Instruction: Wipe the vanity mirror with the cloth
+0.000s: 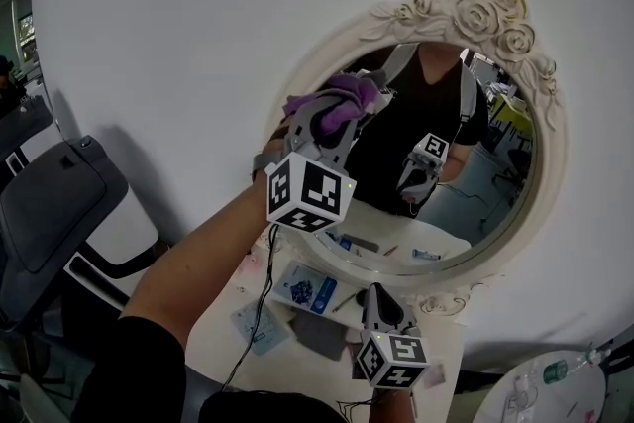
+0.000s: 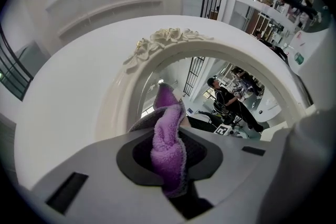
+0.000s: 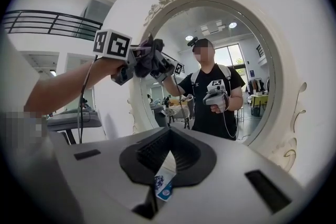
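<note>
Plainly soft and light, the cloth (image 2: 168, 147) bunches in the left gripper (image 1: 335, 117)'s pinch at the fragile mirror (image 1: 500, 188); the right gripper (image 1: 380, 292) is barely parted, empty.

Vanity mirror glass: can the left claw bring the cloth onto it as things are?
Probably yes. The left claw, shut on the purple cloth, is at the left edge of the glass, and nothing stands between them.

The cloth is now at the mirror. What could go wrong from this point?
Only a thin bunch of cloth sticks out of the left gripper, so its hard jaws may touch the mirror glass. The cloth is close to the carved frame and may snag there. The hanging cable may drag the packet on the table.
</note>
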Demonstrator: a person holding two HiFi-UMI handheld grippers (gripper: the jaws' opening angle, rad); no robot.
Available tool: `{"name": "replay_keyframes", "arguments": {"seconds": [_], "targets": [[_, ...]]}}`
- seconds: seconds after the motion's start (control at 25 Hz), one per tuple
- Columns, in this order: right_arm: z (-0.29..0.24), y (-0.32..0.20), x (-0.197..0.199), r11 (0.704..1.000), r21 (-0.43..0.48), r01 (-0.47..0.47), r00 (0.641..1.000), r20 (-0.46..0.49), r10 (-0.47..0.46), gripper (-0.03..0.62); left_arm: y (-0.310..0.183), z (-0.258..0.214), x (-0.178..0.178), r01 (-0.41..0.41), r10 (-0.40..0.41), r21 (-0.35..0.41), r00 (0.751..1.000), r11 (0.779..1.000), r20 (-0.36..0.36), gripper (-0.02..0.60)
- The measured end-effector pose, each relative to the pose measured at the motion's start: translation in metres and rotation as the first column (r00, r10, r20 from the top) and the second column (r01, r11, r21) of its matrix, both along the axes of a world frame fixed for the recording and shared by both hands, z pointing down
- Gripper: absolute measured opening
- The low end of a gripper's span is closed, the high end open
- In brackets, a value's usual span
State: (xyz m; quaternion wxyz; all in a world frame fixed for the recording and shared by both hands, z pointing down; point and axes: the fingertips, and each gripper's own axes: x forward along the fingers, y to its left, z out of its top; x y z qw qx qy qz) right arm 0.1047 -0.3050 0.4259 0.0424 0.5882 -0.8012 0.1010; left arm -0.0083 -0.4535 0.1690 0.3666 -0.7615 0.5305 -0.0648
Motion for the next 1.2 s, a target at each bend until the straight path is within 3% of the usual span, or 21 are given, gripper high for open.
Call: {"name": "replay_keyframes", "arguments": {"seconds": [0.16,0.36,0.64,0.72,0.92,1.04,1.08,1.2], "targets": [[0.003,0.002,-0.003,1.000,-0.007,0.005,1.000,-0.007,-0.005,0.005,-0.007,0.053,-0.018,0.087,-0.083,-0.071,0.994,0.994,0.067,0.063],[0.012,-0.001,-0.006,1.000,-0.029,0.008,1.000,-0.002,-0.008,0.005,-0.014,0.105,-0.034,0.193,-0.178,-0.072,0.968,0.979,0.176,0.063],[0.012,-0.004,-0.015,0.999,-0.025,0.021,1.000,-0.011,-0.021,0.005,-0.019,0.151,-0.041,0.225,-0.173,-0.211,0.956,0.951,0.239,0.063],[0.011,-0.003,-0.014,1.000,-0.023,0.019,1.000,-0.011,-0.019,0.005,-0.021,0.178,-0.041,0.233,-0.151,-0.291,0.949,0.928,0.278,0.063],[0.009,-0.002,-0.006,1.000,-0.016,-0.006,1.000,-0.010,0.005,0.005,-0.018,0.255,-0.028,0.242,-0.047,-0.478,0.922,0.845,0.384,0.063],[0.007,0.001,-0.002,1.000,-0.012,-0.024,1.000,-0.009,0.024,0.005,-0.014,0.290,-0.016,0.254,-0.033,-0.498,0.912,0.829,0.410,0.063],[0.007,0.003,0.000,1.000,-0.011,-0.028,1.000,-0.011,0.028,0.005,-0.012,0.307,-0.009,0.244,-0.003,-0.533,0.911,0.810,0.413,0.063],[0.005,0.008,0.006,0.999,-0.008,-0.047,0.999,-0.015,0.047,0.005,-0.002,0.359,0.023,0.194,0.117,-0.661,0.911,0.725,0.395,0.064]]}}
